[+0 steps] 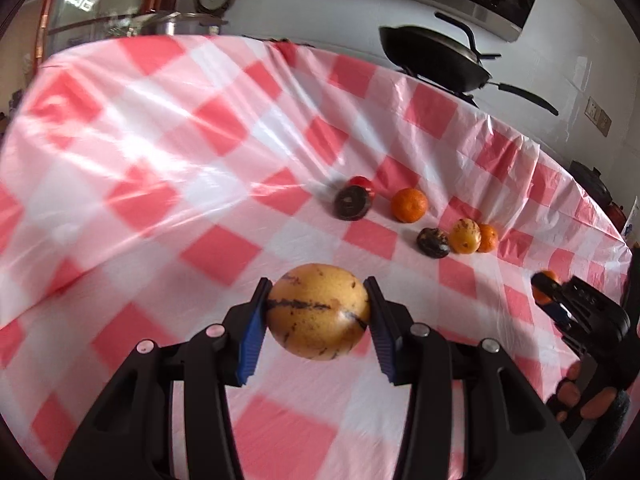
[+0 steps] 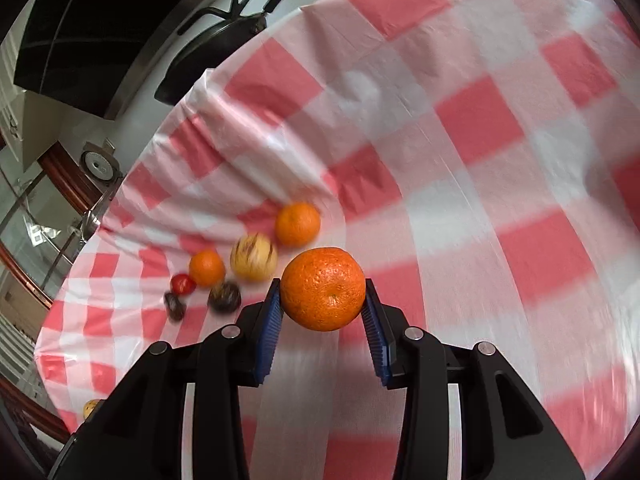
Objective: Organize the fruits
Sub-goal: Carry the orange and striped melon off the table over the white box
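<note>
Red-white check plastic cloth (image 1: 168, 168), covers surface. Black wok (image 1: 434, 58), far right, off cloth. Yellow streaked melon (image 1: 318, 312): pinched in left claw (image 1: 318, 310), above cloth, near centre. Orange (image 2: 323, 288): pinched in right claw (image 2: 323, 300), lifted. Loose fruit group (image 1: 408, 205), far right on cloth: 2 oranges, 1 small melon, 2 dark fruits, 1 red.

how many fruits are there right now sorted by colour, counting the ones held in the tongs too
Orange: 3, two on the cloth and one in the right tongs
Yellow streaked: 2, one on the cloth, one in the left tongs
Dark brown: 2
Red: 1
Total: 8
</note>
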Motion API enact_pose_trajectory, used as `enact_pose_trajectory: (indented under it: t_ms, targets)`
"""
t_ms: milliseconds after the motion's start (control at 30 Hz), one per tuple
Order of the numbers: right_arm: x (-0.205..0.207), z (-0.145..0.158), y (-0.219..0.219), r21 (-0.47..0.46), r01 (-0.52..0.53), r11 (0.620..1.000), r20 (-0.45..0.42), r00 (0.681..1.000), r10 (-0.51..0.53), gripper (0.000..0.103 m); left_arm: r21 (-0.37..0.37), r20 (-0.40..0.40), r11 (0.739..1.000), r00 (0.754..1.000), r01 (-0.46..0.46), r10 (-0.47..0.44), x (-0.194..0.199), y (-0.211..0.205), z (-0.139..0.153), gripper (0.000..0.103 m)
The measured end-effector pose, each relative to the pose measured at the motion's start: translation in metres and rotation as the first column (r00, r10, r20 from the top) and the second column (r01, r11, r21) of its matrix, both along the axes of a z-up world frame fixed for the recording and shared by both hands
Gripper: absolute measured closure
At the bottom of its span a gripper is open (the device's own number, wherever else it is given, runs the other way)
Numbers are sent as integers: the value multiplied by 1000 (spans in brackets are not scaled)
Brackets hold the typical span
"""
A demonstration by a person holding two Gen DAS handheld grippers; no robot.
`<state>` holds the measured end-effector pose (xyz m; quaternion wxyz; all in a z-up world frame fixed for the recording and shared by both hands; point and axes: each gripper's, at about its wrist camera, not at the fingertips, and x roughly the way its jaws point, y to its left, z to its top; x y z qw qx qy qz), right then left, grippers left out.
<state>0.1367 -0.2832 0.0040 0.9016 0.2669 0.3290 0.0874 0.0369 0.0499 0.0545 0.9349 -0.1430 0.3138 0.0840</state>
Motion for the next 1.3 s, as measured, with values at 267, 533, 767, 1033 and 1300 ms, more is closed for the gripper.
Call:
enact_pose_trajectory:
  t_ms: [267,533,767,1033,1300]
  targets:
    - [-82,18,59,-97,-157,983,-9,988,157,64,65,5,997,999,-44,44,-72,31,4,56]
    - [-153,14,121,-110,-278,954,-22,960,278,64,87,8,994,998,-67,67,-126,61,6,56]
    - [-201,22,176,-210,-402,891,-3,912,411,64,78,-16,991,994,-105,106,-163,96,-5,56]
    - [-246,25,231,-313,-525,792,5,832,554,64,91,-32,985,988,-147,150,-197,128,-14,56]
    - [-274,19,271,-371,-599,709,-20,769,639,64,75,-41,982,984,-172,176,-223,155,-23,56]
